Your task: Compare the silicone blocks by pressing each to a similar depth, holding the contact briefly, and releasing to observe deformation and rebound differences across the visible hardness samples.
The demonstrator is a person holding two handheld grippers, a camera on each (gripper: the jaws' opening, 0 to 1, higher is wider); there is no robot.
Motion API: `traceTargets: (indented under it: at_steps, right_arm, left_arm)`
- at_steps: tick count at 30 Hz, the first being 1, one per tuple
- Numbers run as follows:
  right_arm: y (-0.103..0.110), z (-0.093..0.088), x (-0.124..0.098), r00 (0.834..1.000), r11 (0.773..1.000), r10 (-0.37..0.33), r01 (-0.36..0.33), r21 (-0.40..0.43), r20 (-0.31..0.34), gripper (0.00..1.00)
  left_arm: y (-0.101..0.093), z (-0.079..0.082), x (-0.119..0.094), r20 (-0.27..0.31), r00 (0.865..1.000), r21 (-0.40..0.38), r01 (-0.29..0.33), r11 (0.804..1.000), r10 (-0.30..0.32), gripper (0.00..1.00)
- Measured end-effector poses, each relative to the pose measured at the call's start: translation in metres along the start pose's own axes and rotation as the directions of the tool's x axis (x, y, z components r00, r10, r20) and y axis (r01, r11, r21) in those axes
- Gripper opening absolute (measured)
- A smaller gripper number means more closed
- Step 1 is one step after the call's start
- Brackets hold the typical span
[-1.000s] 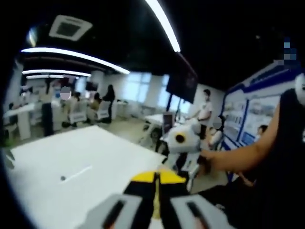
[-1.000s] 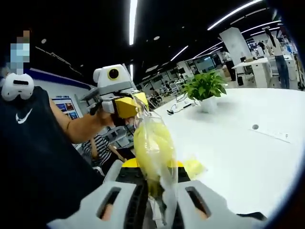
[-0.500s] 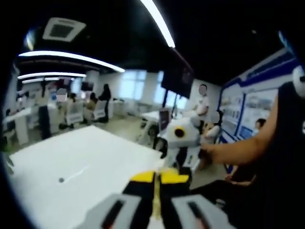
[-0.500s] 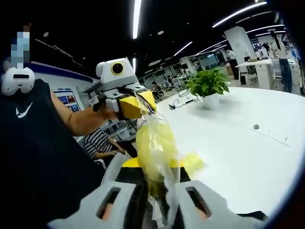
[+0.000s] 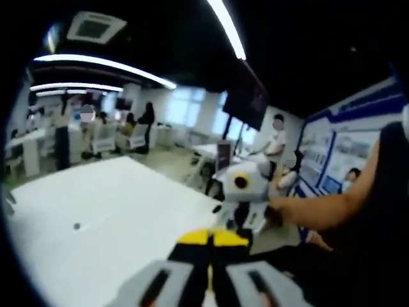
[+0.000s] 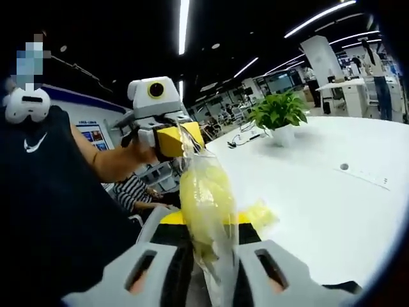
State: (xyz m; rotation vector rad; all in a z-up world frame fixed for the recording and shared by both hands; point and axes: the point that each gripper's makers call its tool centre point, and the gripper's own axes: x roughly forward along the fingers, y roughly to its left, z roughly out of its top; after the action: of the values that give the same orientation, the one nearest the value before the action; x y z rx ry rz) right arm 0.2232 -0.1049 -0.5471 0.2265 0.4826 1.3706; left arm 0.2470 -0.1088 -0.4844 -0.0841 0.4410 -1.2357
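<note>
Right gripper view: yellow bagged sample (image 6: 206,198) is clamped upright between right gripper (image 6: 204,268) and left gripper (image 6: 171,141); both are clenched on it.

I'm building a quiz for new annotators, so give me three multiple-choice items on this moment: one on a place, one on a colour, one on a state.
1. Where does the potted plant stand?
A. on the white table
B. on the floor
C. on a chair

2. What colour is the content of the clear plastic bag?
A. red
B. yellow
C. blue

3. How does the right gripper stand?
A. wide open, holding nothing
B. shut on the plastic bag
C. shut on the plant

Answers: 1 A, the pot rests on the tabletop at its far side. 2 B, yellow shows through the film. 3 B, the bag rises from between its closed jaws toward the left gripper.
</note>
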Motion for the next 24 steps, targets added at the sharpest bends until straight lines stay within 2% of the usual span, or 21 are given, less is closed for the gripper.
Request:
traceTargets:
  at_steps: [7,9,13,16,18,20,22,24]
  right_arm:
    - [-0.003,-0.001,0.000,1.000,1.000,-0.007,0.007,-0.006,0.000,0.13]
    - [-0.004,0.002,0.000,1.000,0.998,-0.012,0.014,-0.058,0.021,0.14]
    - [-0.005,0.011,0.000,0.997,0.999,-0.015,0.019,-0.049,0.077,0.21]
    - [-0.007,0.016,0.001,0.995,0.999,-0.035,0.038,-0.028,0.092,0.35]
    - [-0.012,0.019,0.002,0.991,0.996,-0.070,0.076,-0.049,0.111,0.47]
    - [-0.016,0.020,0.003,0.988,0.993,-0.101,0.108,-0.052,0.120,0.65]
    - [-0.023,0.024,0.002,0.979,0.985,-0.145,0.156,-0.073,0.145,0.82]
    - [-0.031,0.035,-0.003,0.956,0.963,-0.199,0.232,-0.140,0.217,0.97]
  left_arm:
    - [-0.003,0.001,0.003,0.000,1.000,0.019,0.016,1.000,-0.016,0.00]
    - [-0.004,0.004,0.004,0.005,1.000,0.003,0.016,1.000,-0.016,0.00]
    - [-0.005,0.010,0.004,0.022,1.000,0.008,0.020,1.000,-0.020,0.00]
    - [-0.003,0.011,0.004,0.031,0.999,-0.005,0.020,1.000,-0.020,0.00]
    - [-0.001,0.010,0.004,0.031,0.999,-0.012,0.017,1.000,-0.017,0.00]
    - [0.000,0.009,0.004,0.029,0.999,-0.015,0.015,1.000,-0.014,0.00]
    - [0.000,0.009,0.004,0.028,0.999,-0.018,0.015,1.000,-0.015,0.00]
    - [0.000,0.010,0.003,0.032,0.999,-0.024,0.018,1.000,-0.017,0.00]
